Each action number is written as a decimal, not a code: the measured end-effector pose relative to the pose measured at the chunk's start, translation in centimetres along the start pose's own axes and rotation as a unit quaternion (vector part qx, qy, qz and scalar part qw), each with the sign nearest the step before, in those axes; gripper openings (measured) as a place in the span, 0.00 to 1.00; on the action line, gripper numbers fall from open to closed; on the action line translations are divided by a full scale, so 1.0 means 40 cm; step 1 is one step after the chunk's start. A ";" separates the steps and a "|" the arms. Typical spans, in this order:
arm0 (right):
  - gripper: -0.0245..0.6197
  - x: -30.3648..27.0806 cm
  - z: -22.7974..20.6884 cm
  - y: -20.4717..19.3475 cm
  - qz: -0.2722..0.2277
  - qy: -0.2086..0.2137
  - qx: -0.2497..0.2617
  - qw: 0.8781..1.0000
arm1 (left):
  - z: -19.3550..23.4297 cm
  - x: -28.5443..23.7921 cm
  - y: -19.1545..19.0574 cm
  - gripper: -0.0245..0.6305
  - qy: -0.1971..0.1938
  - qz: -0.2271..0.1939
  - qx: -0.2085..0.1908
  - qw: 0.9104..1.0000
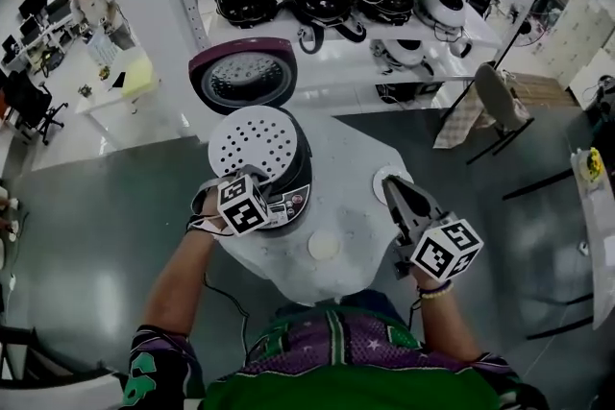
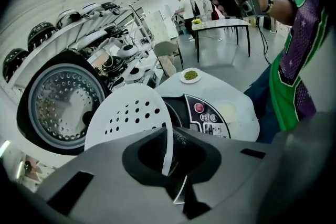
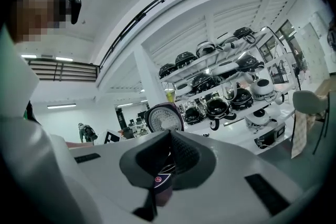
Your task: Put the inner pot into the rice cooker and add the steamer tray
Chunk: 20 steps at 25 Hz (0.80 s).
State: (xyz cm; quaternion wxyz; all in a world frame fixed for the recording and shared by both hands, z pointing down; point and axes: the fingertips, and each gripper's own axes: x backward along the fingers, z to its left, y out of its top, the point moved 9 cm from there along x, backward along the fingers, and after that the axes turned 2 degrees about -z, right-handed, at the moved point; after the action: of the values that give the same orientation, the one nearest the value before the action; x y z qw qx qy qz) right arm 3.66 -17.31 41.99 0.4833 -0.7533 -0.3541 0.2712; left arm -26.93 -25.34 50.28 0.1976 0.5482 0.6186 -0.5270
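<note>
Clamping steamer tray [image 2: 126, 118] rim: left hand-held gripper [image 2: 169, 162].

The table [image 1: 356, 163] is being seen steeply from overhead; the lid [image 1: 240, 77] is being shared by all three views.

Wht perf. steamer tray [image 1: 252, 144] — tilted over open rice cooker [image 1: 294, 198].

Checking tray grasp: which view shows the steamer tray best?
Head view: steamer tray nearly whole, over the rice cooker. Left gripper view shows it close, rim pinched in the jaws. Right gripper view doesn't show it.
</note>
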 end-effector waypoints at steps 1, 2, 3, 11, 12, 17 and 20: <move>0.05 -0.001 0.001 0.001 0.002 -0.002 0.002 1.000 | 0.003 -0.009 -0.006 0.10 -0.002 0.001 0.002 1.000; 0.05 -0.002 0.003 0.002 0.004 -0.003 0.003 1.000 | 0.005 -0.017 -0.012 0.10 -0.005 0.004 0.004 1.000; 0.05 -0.002 0.006 0.003 0.006 -0.004 0.003 1.000 | 0.006 -0.024 -0.018 0.10 -0.007 0.006 0.007 1.000; 0.05 -0.010 -0.005 0.021 0.000 0.001 0.008 1.000 | 0.024 -0.075 -0.016 0.10 -0.031 0.007 0.035 0.999; 0.05 -0.010 -0.008 0.018 0.001 0.002 0.006 1.000 | 0.026 -0.080 -0.013 0.10 -0.033 0.007 0.036 0.999; 0.05 0.005 -0.021 0.005 0.006 -0.004 -0.001 1.000 | 0.020 -0.103 -0.019 0.10 -0.041 0.008 0.049 0.998; 0.05 0.014 -0.026 0.010 0.005 -0.009 -0.001 1.000 | 0.015 -0.107 -0.018 0.10 -0.054 0.007 0.054 0.997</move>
State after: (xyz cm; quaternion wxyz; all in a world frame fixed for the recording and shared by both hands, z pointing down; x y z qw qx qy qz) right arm 4.87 -17.54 41.99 0.4782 -0.7530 -0.3548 0.2801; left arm -26.40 -27.75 53.89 0.2048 0.5326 0.5741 -0.5871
